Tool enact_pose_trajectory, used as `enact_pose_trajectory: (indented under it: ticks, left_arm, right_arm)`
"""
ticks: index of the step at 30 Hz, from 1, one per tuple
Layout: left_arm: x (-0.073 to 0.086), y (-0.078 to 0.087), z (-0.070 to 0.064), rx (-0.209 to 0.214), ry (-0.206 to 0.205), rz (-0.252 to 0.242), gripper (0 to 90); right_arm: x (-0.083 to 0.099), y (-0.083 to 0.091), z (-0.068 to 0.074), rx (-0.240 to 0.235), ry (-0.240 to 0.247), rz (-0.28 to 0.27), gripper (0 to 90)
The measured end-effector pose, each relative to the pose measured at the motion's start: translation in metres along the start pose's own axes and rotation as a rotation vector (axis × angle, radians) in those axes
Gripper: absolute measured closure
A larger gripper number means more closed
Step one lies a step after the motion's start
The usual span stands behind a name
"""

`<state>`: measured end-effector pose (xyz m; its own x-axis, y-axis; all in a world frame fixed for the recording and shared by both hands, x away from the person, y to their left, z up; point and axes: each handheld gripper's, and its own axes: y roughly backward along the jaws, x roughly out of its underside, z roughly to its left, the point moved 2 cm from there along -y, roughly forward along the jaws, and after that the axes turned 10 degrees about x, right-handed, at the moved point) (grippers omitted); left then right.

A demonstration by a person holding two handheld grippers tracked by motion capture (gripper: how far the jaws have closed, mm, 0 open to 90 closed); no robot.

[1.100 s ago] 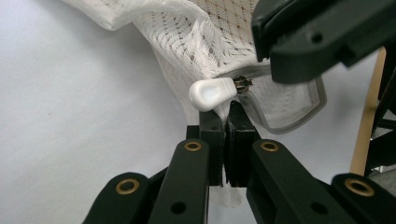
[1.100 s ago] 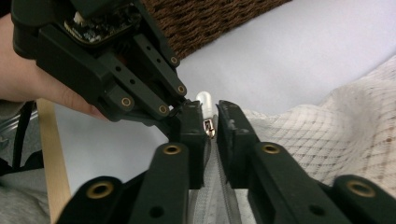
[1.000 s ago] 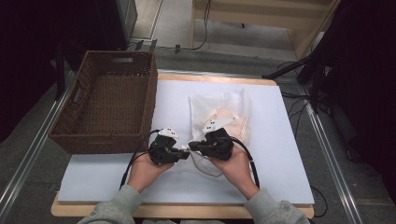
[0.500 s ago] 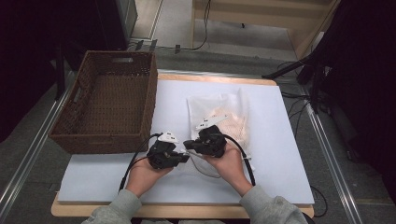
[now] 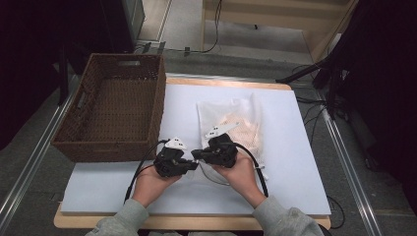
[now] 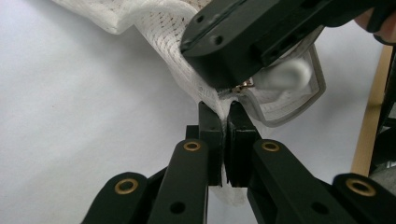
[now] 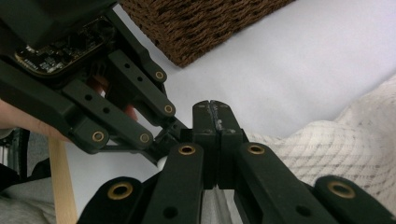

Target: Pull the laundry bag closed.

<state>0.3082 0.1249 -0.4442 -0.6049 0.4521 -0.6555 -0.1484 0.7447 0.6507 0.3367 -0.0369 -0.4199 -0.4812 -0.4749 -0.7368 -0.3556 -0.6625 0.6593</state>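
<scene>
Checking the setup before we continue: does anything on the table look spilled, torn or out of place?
Nothing stands out. The mesh laundry bag lies flat on the white table cover, zipper corner pinched by the left gripper; the right gripper is shut beside it. The wicker basket sits upright and empty.

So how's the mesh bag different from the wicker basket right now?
The mesh bag is white, soft and lies flat mid-table; the wicker basket is dark brown, stiff and stands open at the table's left. The left gripper pinches the bag's mesh, while nothing touches the basket. Both rest on the table.
</scene>
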Motion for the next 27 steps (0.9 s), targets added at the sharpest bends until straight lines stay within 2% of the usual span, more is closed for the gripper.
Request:
enact_pose_trajectory:
  ticks: [6, 11, 12, 19, 21, 27]
  left_arm:
    - [0.0, 0.0, 0.003, 0.012, 0.017, -0.007, 87.5]
    - [-0.001, 0.001, 0.003, 0.014, 0.023, -0.008, 87.4]
    - [-0.002, 0.003, 0.004, 0.023, 0.037, -0.019, 87.3]
    - [-0.005, 0.006, 0.008, 0.015, 0.037, -0.022, 87.3]
    - [-0.006, 0.007, 0.008, 0.012, 0.039, -0.029, 87.2]
    - [-0.009, 0.009, 0.008, 0.02, 0.033, -0.027, 87.2]
  right_arm:
    - [0.001, 0.005, -0.003, 0.015, -0.003, -0.004, 90.0]
    - [0.002, 0.011, -0.007, -0.001, -0.024, -0.001, 86.5]
    - [0.004, 0.013, -0.007, -0.002, -0.03, 0.006, 84.9]
    - [0.008, 0.02, -0.009, 0.002, -0.03, 0.009, 80.5]
    - [0.011, 0.024, -0.009, -0.006, -0.046, 0.011, 75.2]
    - [0.017, 0.03, -0.01, 0.002, -0.059, 0.01, 68.5]
